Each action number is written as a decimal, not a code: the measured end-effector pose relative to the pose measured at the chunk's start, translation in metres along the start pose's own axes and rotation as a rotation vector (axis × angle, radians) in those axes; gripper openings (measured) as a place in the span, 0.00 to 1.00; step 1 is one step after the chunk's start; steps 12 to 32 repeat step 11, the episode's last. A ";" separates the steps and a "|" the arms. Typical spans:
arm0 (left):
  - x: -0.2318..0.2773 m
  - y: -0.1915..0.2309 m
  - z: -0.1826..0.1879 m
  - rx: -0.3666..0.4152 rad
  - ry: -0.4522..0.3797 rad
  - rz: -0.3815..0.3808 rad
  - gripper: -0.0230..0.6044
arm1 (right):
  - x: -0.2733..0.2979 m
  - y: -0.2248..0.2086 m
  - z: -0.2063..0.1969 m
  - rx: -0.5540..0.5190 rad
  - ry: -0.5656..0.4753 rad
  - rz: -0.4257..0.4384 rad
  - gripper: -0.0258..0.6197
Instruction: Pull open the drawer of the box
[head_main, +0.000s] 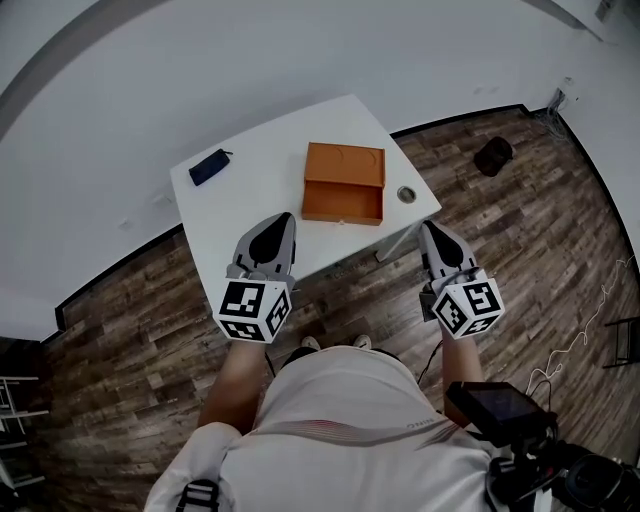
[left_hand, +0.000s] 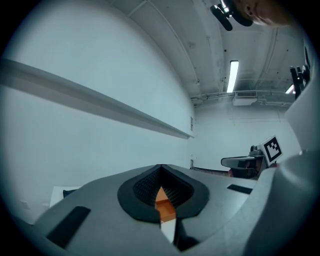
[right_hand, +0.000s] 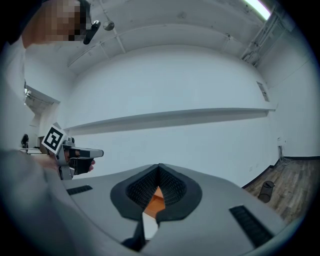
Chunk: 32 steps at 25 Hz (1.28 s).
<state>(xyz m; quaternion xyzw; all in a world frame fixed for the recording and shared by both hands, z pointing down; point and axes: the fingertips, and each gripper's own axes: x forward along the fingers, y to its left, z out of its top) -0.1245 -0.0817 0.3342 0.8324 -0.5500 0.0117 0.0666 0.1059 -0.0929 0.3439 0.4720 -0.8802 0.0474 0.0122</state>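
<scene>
An orange box (head_main: 343, 183) lies on the white table (head_main: 260, 160), its front face with a small pale knob (head_main: 340, 224) turned toward me. Both grippers hover at the table's near edge, short of the box and apart from it. My left gripper (head_main: 284, 222) is over the near left part, shut and holding nothing. My right gripper (head_main: 429, 229) is past the near right corner, also shut and holding nothing. In the left gripper view a sliver of the box (left_hand: 165, 205) shows through the hollow under the closed tips (left_hand: 160, 170). The right gripper view shows the box (right_hand: 155, 202) the same way below its tips (right_hand: 159, 167).
A dark blue pouch (head_main: 209, 166) lies at the table's far left. A small round object (head_main: 406, 194) sits right of the box. Wood floor surrounds the table, with a dark object (head_main: 493, 155) on it at the far right. A white wall runs behind.
</scene>
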 end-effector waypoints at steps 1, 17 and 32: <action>0.002 -0.001 0.002 0.004 -0.004 0.001 0.05 | 0.000 -0.003 0.003 -0.002 -0.009 -0.002 0.04; 0.013 -0.019 -0.001 0.006 -0.003 0.007 0.05 | -0.010 -0.019 0.009 -0.014 -0.024 -0.005 0.04; 0.013 -0.019 -0.001 0.006 -0.003 0.007 0.05 | -0.010 -0.019 0.009 -0.014 -0.024 -0.005 0.04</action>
